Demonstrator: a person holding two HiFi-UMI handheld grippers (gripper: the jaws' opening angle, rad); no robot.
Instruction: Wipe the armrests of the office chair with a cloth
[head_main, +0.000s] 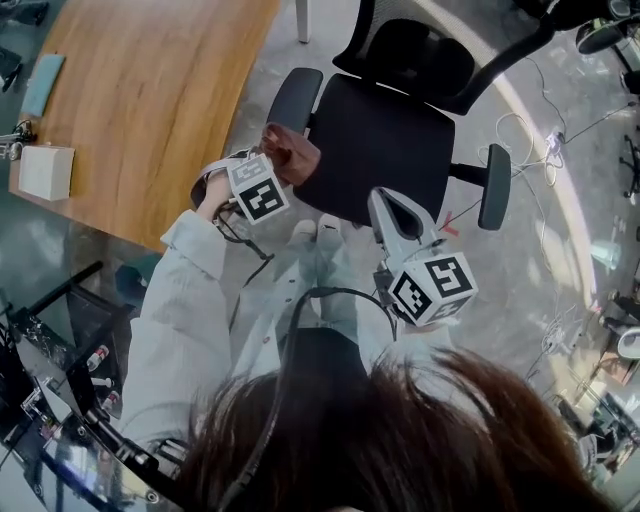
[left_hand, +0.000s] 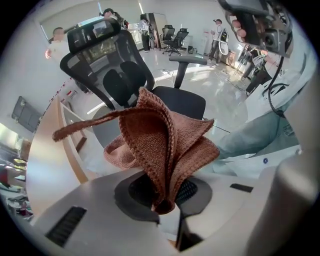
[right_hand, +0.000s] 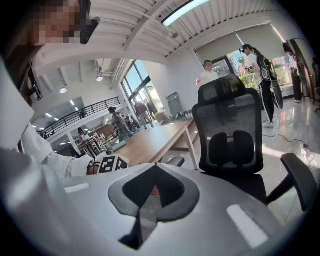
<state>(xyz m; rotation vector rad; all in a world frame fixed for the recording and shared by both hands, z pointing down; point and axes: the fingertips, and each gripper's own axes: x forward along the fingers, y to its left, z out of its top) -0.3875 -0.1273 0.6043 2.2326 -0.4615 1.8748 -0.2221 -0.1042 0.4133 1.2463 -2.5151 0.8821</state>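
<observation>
The left gripper (left_hand: 166, 199) has its jaws pinched tight on a brown knitted cloth (left_hand: 165, 145), whose folds fan up and out from the jaws with one corner trailing off to the side. Beyond those jaws stands the black office chair (head_main: 380, 130), and in the head view the cloth hangs just short of the chair's nearer armrest (head_main: 295, 98) without clearly touching it. The right gripper (right_hand: 152, 192) has its jaws closed together with nothing between them. It is held over the front edge of the seat, with the backrest straight ahead of its jaws and the other armrest (head_main: 495, 185) off to their outer side, well apart. A wooden worktop (head_main: 150, 90) lies out past the left jaws, on the side away from the chair.
</observation>
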